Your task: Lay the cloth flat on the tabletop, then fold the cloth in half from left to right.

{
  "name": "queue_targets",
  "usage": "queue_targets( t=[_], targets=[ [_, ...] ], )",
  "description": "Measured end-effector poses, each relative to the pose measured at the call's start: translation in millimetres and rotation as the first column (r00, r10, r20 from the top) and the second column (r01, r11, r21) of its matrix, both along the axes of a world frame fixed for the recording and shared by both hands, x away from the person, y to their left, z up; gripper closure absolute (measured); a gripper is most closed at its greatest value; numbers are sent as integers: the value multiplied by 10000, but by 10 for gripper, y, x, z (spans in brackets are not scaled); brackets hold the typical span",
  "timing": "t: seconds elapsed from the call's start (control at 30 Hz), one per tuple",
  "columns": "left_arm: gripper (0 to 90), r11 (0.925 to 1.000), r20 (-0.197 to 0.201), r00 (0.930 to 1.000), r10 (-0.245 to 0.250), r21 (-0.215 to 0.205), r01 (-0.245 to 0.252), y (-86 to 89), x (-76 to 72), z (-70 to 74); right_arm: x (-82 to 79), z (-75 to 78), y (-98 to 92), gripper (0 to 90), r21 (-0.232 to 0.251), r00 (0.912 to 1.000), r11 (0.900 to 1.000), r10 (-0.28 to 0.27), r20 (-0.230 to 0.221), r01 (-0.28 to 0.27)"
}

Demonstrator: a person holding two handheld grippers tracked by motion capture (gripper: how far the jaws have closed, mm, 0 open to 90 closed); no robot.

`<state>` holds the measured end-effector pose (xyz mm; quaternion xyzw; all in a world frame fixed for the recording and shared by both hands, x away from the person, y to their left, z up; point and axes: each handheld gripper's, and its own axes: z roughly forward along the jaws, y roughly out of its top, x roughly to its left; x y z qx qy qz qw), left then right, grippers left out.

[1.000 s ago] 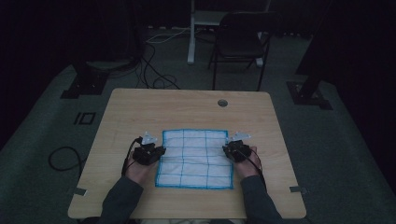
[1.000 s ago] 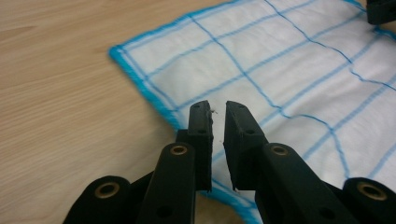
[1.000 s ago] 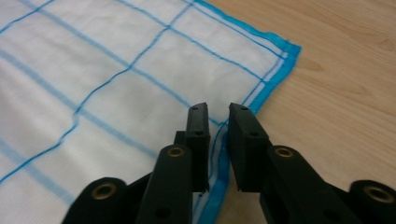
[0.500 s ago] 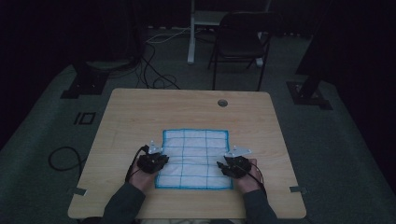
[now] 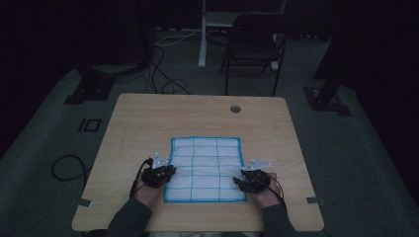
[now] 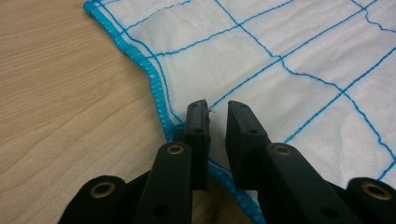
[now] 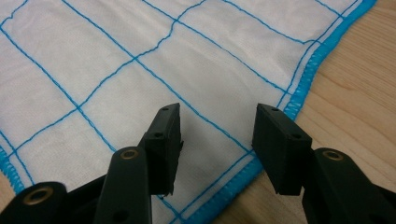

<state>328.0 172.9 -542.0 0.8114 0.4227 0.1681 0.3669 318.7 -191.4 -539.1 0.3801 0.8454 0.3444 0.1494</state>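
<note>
White cloth (image 5: 206, 169), blue-gridded, flat on table (image 5: 148, 118). Left gripper (image 5: 167, 174): jaws narrow, just opening, over near-left hem. Right gripper (image 5: 240, 181): jaws wide, just opening, nothing gripped. Forearms cut off by near edge.

Cloth (image 5: 206, 169): white w/ thin bright-blue grid lines, thick blue stitched edge all round; the weave looks slightly quilted in the gripper views. Table (image 5: 148, 123): light wood, pale tan grain w/ darker streaks, small grey round cap (image 5: 235, 108) near far edge. Left gripper (image 6: 217, 114) & right gripper (image 7: 217, 123): black jaws, brass-coloured rivets; each w/ a grey 3-cornered plate on top in the high view. Sleeves (image 5: 129, 219): dark grey-blue. Floor (image 5: 44, 143): dull grey-green carpet, black cables (image 5: 66, 165) on it. Chair (image 5: 254, 44): black. Background: nearly black, one white post (image 5: 202, 32).
</note>
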Motion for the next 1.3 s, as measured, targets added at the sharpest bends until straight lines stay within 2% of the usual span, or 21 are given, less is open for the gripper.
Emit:
queue_targets(
  t=[0.17, 0.37, 0.43, 0.5, 0.57, 0.67, 0.8, 0.9, 1.0, 1.3],
  targets=[
    [794, 9993, 1, 10000, 93, -351, -93, 30, -8, -21, 0, -3, -2, 512, 81, 10000, 10000, -33, -18, 33],
    [790, 9991, -16, 10000, 55, -416, -56, 33, -13, -22, -3, -10, -10, 505, 255, 9999, 9996, -88, -56, 89],
    [762, 9989, -41, 10000, 22, -478, -24, 33, -14, -23, -3, -10, -8, 499, 264, 9999, 9996, -88, -62, 90],
    [688, 9983, -49, 10000, 63, -582, -65, 37, -25, -13, -4, -11, -6, 491, 266, 10000, 9996, -75, -65, 77],
    [632, 9975, 11, 9997, 234, -673, -233, 57, -30, -1, -1, -14, -7, 485, 321, 10000, 9995, -68, -65, 70],
    [611, 9925, 12, 9970, 772, -953, -767, 125, -17, 18, 4, -18, -14, 481, 391, 10000, 9992, -54, -56, 56],
    [591, 9831, -163, 9890, 1473, -1073, -1482, 206, 11, 30, 1, -21, -12, 471, 417, 10000, 9991, -63, -52, 65],
    [582, 9772, -305, 9828, 1822, -1054, -1845, 237, 23, 31, -2, -22, -7, 468, 429, 10000, 9990, -77, -54, 80],
    [578, 9789, -514, 9822, 1808, -874, -1848, 226, 40, 2, -6, -22, -5, 464, 404, 10000, 9992, -72, -45, 73],
    [560, 9867, -430, 9900, 1341, -868, -1374, 73, 33, -14, -10, -23, 0, 460, 373, 10000, 9993, -68, -15, 68]
  ],
)
